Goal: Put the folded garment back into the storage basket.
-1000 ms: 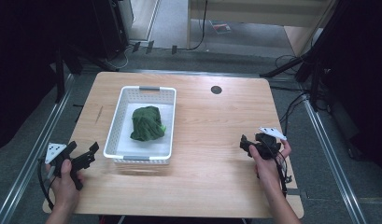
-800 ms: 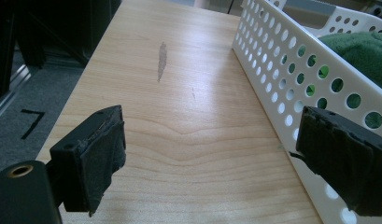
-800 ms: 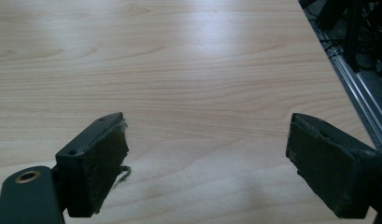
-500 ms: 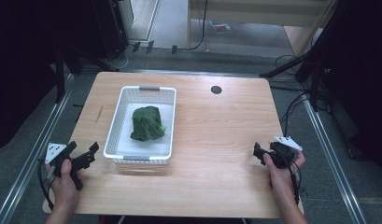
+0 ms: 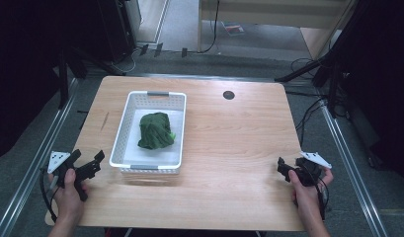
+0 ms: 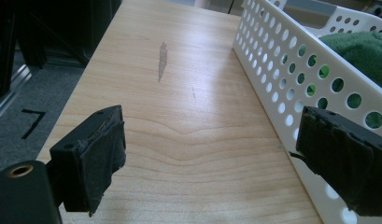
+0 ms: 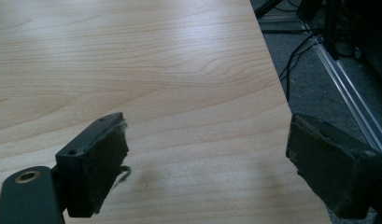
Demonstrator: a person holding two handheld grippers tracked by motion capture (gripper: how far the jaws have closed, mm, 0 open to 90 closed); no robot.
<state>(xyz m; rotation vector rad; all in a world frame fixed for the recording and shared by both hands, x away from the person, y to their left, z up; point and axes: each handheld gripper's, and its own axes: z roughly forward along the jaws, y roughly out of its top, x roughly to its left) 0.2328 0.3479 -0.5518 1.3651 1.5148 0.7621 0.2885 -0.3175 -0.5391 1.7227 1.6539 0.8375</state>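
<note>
While both grippers rest at the near edge of the table (image 5: 224, 148), stock runs as follows, left to right.

Left gripper (image 5: 88, 168): jaws spread wide, nothing between them, bare wood under the gap. Its right-hand pad (image 6: 340, 163) sits just beside the outer wall of the white perforated basket (image 5: 121, 129).

Green cloth (image 5: 155, 131): bunched in a heap inside the basket, ahead and to the right of the left jaws, behind the holed wall.

Right gripper (image 5: 288, 170): jaws likewise spread, empty, over bare wood at the table's right edge, well apart from basket and cloth; floor and cables (image 7: 296, 56) lie beyond its right-hand pad.

Handling note, as a judgement: the cloth looks to be the item in hand. The nearer left gripper should rise over the basket rim before descending, keep its jaws spread until they straddle the top fold, then pinch deep enough to gather several layers, avoiding the wall.
</note>
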